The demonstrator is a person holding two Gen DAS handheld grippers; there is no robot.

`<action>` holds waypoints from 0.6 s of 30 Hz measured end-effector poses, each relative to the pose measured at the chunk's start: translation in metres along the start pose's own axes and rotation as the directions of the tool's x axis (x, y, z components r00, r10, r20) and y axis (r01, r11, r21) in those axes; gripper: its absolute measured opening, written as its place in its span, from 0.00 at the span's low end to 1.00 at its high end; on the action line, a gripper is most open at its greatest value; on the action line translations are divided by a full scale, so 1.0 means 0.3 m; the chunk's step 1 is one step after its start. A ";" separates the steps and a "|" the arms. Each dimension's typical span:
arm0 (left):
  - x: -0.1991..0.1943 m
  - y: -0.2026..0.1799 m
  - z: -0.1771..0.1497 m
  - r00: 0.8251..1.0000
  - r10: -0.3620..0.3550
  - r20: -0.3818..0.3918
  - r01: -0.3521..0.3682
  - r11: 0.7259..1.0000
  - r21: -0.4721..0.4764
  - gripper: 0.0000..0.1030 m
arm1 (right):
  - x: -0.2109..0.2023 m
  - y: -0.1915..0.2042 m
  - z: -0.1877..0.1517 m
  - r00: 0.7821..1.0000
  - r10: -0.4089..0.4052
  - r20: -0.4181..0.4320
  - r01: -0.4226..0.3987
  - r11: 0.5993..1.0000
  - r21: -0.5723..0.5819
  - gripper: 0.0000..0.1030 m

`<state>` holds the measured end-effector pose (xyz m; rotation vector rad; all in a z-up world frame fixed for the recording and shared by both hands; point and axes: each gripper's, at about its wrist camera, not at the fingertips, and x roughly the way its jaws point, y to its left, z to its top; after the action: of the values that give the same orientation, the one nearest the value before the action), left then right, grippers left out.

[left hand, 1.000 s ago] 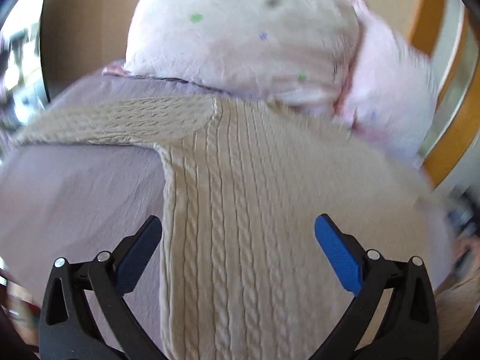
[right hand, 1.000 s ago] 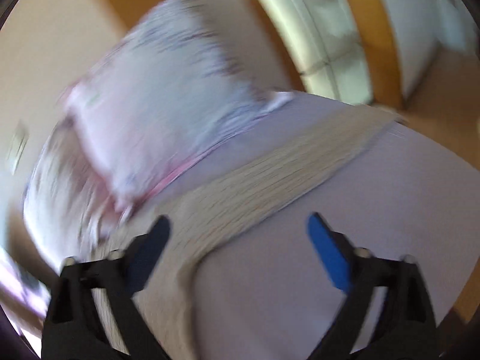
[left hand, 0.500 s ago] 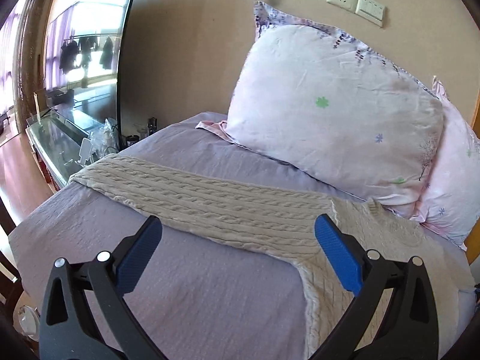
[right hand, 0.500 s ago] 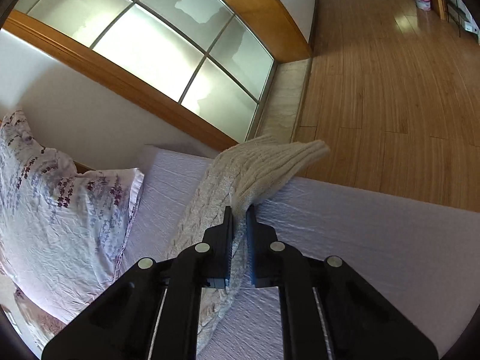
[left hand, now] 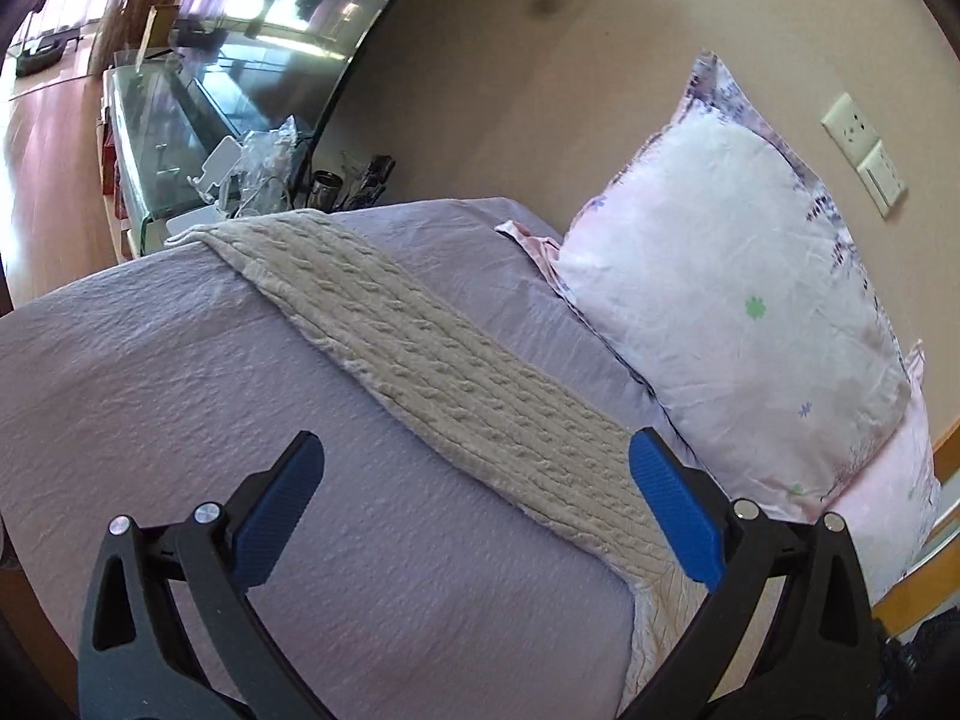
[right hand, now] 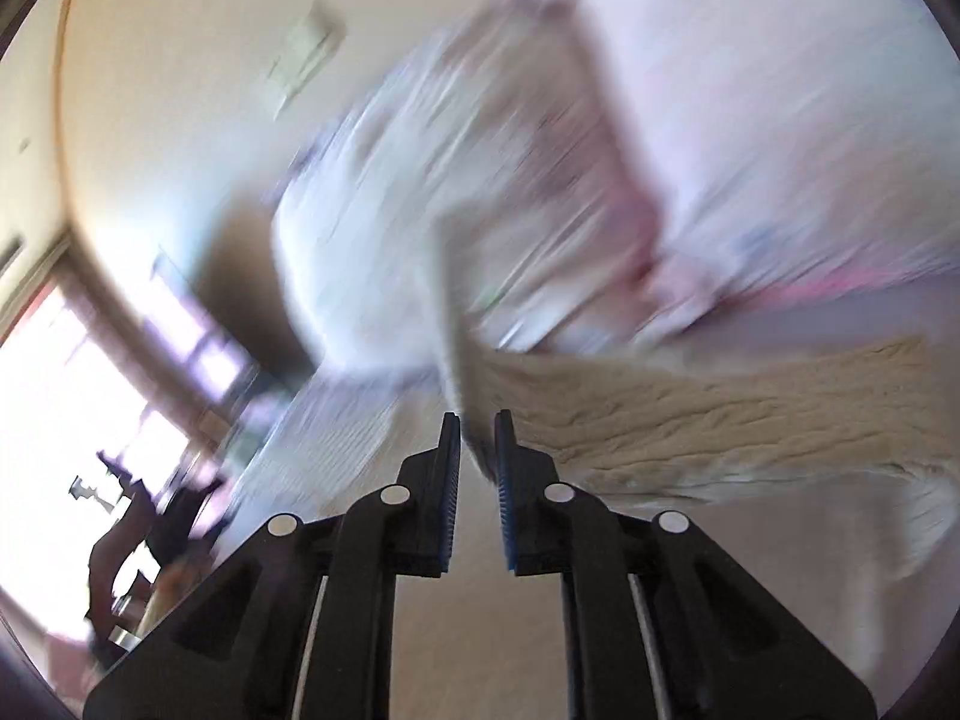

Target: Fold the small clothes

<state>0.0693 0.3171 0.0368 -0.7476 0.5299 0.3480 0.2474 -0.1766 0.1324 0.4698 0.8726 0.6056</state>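
A cream cable-knit sweater lies on the lilac bed. In the left wrist view one sleeve (left hand: 432, 354) runs flat from the far bed edge toward my left gripper (left hand: 474, 480), which is open and empty above the sleeve's near end. In the blurred right wrist view my right gripper (right hand: 477, 438) is shut on the other sleeve's end (right hand: 462, 372) and holds it lifted; the sleeve (right hand: 690, 414) stretches away to the right.
A white floral pillow (left hand: 738, 300) and a pink one (left hand: 888, 492) lean on the wall beside the sleeve. The lilac sheet (left hand: 180, 396) spreads to the left. A glass-topped desk (left hand: 162, 138) with clutter stands past the far bed edge.
My right gripper, shut on the sleeve end, has swung fast with it toward the pillows. My left gripper has turned along the other sleeve and stays open.
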 end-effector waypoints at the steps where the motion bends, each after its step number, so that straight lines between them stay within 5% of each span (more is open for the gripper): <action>1: 0.000 0.022 0.016 1.000 -0.002 0.005 0.002 1.000 -0.020 0.98 | -0.008 0.010 -0.003 1.000 -0.007 0.021 0.007 1.000 -0.009 0.27; 2: 0.002 0.038 0.029 1.000 -0.001 0.006 0.001 0.999 -0.036 0.98 | -0.020 0.012 0.001 0.999 -0.017 0.041 0.017 1.000 -0.015 0.50; 4: 0.016 0.076 0.065 1.000 0.007 0.007 -0.006 0.997 -0.076 0.93 | -0.090 -0.027 0.033 0.989 -0.074 0.130 0.077 0.997 -0.016 0.74; 11: 0.111 0.270 0.176 1.000 -0.005 -0.030 -0.005 0.944 -0.330 0.74 | -0.345 -0.172 -0.042 0.949 -0.217 0.227 0.209 0.976 0.058 0.75; 18: 0.151 0.390 0.265 1.000 0.013 -0.015 -0.018 0.886 -0.464 0.51 | -0.399 -0.232 -0.111 0.936 -0.239 0.258 0.219 0.970 0.103 0.78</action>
<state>0.0765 0.4595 -0.0043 -1.2121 0.4671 0.4948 0.1815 -0.3027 0.1387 0.4948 0.6785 0.2867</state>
